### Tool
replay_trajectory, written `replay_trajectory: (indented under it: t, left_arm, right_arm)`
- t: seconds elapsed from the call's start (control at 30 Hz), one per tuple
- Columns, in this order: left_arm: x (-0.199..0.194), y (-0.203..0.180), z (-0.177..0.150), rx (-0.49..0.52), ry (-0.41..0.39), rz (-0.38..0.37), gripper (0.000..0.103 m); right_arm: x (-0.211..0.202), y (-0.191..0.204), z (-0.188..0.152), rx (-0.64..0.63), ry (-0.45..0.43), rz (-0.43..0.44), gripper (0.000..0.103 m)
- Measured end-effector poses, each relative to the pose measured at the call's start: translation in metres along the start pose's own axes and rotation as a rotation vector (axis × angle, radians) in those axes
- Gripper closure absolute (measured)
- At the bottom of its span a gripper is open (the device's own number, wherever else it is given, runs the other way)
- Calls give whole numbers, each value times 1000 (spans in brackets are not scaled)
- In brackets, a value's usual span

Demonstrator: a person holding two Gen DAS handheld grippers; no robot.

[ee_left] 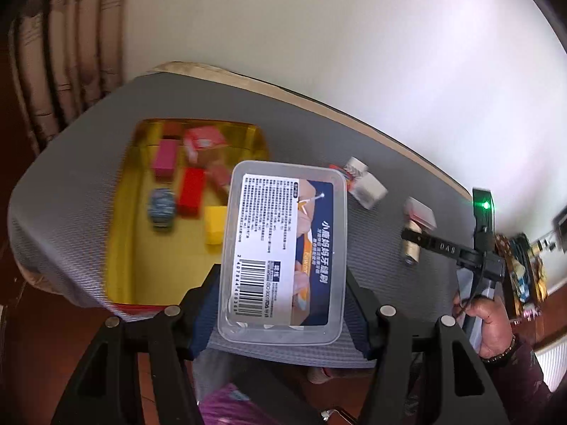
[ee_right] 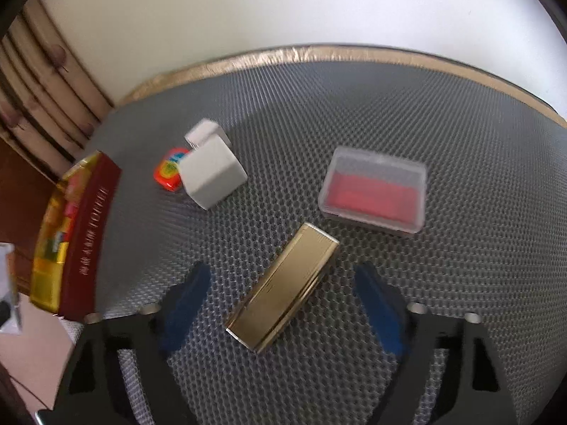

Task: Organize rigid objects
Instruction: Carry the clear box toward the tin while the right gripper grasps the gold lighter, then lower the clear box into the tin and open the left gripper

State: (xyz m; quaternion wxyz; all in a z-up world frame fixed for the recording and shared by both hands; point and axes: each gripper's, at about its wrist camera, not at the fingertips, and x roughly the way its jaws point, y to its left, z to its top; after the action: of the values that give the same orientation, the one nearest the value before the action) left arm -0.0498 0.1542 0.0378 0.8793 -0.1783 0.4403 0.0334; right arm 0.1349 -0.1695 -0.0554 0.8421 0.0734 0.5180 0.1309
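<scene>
Biggest container here is the yellow tray [ee_left: 141, 248] with a red outer wall, sitting at about 9 o'clock on the grey mat [ee_left: 372, 212] that covers the table. Inside it: a pink block [ee_left: 166, 157], a red block [ee_left: 191, 191], a yellow block [ee_left: 215, 225], a red-and-white carton [ee_left: 203, 141] and a dark patterned thing [ee_left: 162, 208] too blurry to name.

The left tongs [ee_left: 281, 313] are clamped on a clear box [ee_left: 283, 248] by its sides, label with a barcode facing up, held above the mat just right of the tray.

The left view also catches a hand [ee_left: 490, 326] at 4 o'clock gripping the other tool, which the right view can't show.

The right view gives you stuff the clear box partly hides: a small case [ee_right: 372, 191] with something red inside at 1 o'clock, two white blocks [ee_right: 212, 173] at 11 o'clock with a colourful packet [ee_right: 169, 173] touching them, and a gold bar [ee_right: 283, 294] lying diagonally between the fingers. The right tongs [ee_right: 283, 308] stand apart on either side of it, pads not touching it.
</scene>
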Motion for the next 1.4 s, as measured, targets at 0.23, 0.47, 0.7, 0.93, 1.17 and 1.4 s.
replay_trajectory:
  t: [0.23,0.47,0.7,0.93,1.17,1.4]
  left_arm:
    - [-2,36,7,-39,-15,56,40]
    - [25,42,26,36,-36,193,40]
    - [56,51,31,59,25,277,40]
    - [62,47,24,103,45,316,39]
    - [57,45,25,102,30,330,39]
    - [7,56,14,-53,-109,362,39]
  right_arm:
    - [6,19,-9,-103,-21,-77,73]
    - [4,20,-25,-173,-53,-81,76]
    - [2,13,-29,-168,-70,-60,76]
    - [-4,5,-31,-162,-73,-50,76]
    - [-2,8,-30,-161,-69,-51,76]
    - [-3,4,-24,-123,-33,0,76]
